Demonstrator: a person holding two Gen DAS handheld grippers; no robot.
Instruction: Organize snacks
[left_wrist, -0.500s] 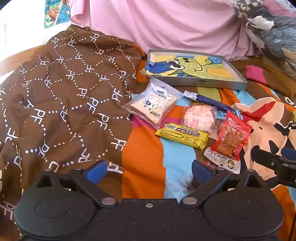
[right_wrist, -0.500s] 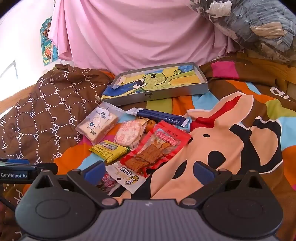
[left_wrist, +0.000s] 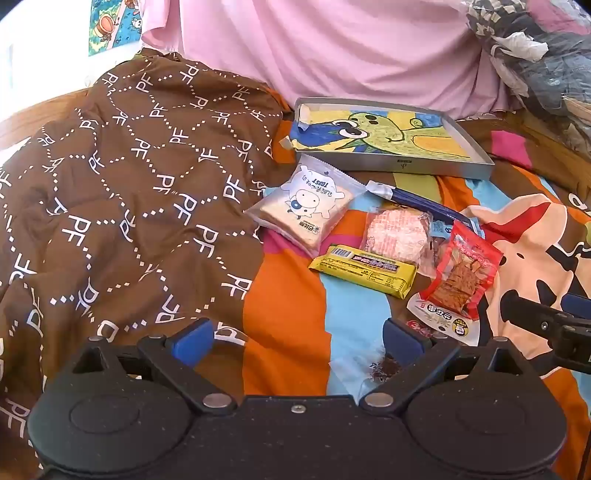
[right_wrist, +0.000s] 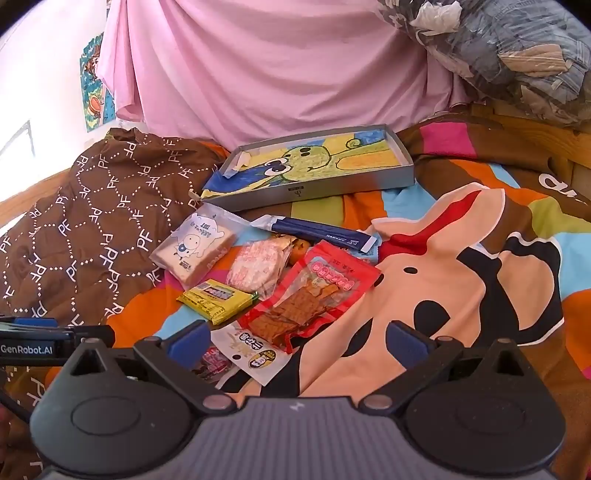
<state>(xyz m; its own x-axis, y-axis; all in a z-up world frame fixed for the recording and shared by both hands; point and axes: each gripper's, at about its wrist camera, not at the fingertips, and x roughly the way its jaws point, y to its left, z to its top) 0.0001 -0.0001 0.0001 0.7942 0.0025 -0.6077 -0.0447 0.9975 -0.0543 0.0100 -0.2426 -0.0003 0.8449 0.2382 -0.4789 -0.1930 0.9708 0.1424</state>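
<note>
Snacks (left_wrist: 384, 243) are lying clustered on the bedspread (left_wrist: 288, 314), near the grey tray (right_wrist: 402, 177); left gripper (left_wrist: 299, 338) and right gripper (right_wrist: 295, 338) are hovering wide, empty. Right view is showing open cartoon-print space rightward.

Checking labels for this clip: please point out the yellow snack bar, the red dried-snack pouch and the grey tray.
Yellow snack bar (left_wrist: 364, 270), left wrist, wrapper middle.
Red dried-snack pouch (right_wrist: 310, 295), right wrist, clear window.
Grey tray (right_wrist: 306, 192), right wrist, front wall.

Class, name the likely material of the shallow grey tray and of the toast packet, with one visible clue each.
Grey tray: probably thin metal or coated card; matte, straight folded walls.
Toast packet: clear glossy plastic film; bread shows through, serrated sealed edge.
</note>
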